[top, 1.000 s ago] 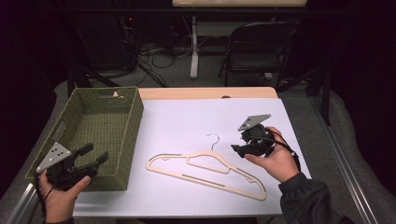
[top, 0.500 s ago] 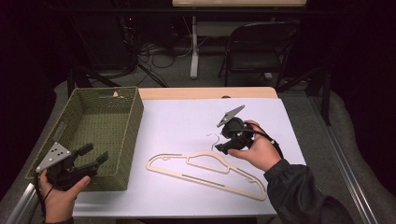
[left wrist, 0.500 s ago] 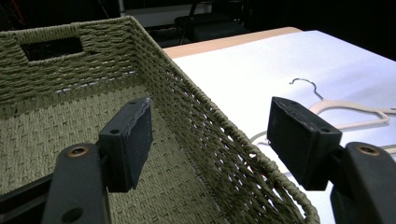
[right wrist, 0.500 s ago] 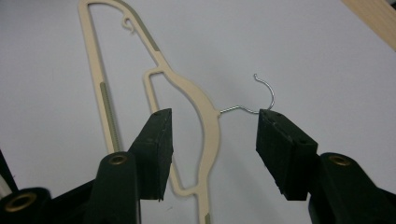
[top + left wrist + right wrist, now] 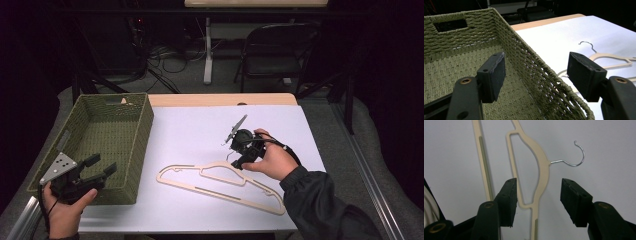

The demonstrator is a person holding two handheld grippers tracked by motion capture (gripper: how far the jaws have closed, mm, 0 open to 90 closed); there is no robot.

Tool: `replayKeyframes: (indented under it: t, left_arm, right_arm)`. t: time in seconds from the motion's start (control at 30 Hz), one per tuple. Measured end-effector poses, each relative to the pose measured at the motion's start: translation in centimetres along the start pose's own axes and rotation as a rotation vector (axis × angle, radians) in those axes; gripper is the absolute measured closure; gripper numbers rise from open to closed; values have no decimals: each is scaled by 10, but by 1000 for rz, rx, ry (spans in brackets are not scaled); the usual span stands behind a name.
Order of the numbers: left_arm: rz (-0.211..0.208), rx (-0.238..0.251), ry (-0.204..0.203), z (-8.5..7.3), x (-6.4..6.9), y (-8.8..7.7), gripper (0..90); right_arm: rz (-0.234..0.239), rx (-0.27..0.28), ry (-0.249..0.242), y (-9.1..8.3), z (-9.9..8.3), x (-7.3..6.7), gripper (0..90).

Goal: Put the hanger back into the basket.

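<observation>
A cream plastic hanger (image 5: pixel 220 181) with a metal hook (image 5: pixel 579 155) lies flat on the white table (image 5: pixel 195 125). My right gripper (image 5: pixel 238 160) points down over the hanger's neck. In the right gripper view its jaws (image 5: pixel 537 195) stand open astride the curved top bar (image 5: pixel 541 167) without touching it; they have just been closing a little. My left gripper (image 5: pixel 103 165) is held open and empty at the front left, over the near rim of a green woven basket (image 5: pixel 137 145). In the left gripper view (image 5: pixel 536 67) the basket wall (image 5: pixel 461 37) and the hanger (image 5: pixel 610 58) lie beyond.
The basket has nothing in it and takes up the table's left side. A wooden strip (image 5: pixel 225 99) runs along the table's far edge. A folding chair (image 5: pixel 272 50) and cables stand on the dark floor behind.
My right gripper has moved left from the table's right side and tipped down over the hanger's neck, its jaws a little narrower. The left gripper and the hanger have stayed put.
</observation>
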State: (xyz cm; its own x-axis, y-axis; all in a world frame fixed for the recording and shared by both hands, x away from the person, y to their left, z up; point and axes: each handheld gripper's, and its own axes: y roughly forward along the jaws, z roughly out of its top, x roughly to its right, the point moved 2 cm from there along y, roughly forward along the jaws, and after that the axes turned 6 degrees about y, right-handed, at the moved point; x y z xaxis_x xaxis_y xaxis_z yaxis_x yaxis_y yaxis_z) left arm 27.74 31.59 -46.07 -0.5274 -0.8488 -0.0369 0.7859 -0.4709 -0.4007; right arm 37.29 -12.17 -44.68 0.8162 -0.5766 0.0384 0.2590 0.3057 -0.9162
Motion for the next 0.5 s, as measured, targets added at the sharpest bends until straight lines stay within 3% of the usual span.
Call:
replayKeyframes:
  t: [0.03,0.13,0.23,0.5]
  left_arm:
    - [-1,-1,0,0,0,0,312]
    - [-2,-2,0,0,1,1,312]
    - [-5,-2,-1,-1,1,2,312]
    - [-6,-4,1,-1,1,2,311]
  right_arm:
    - [-7,-35,-20,5,0,0,469]
    - [5,-57,-31,12,0,-1,465]
    - [-3,-115,-46,17,0,-1,463]
    - [8,-147,-68,35,1,-4,465]
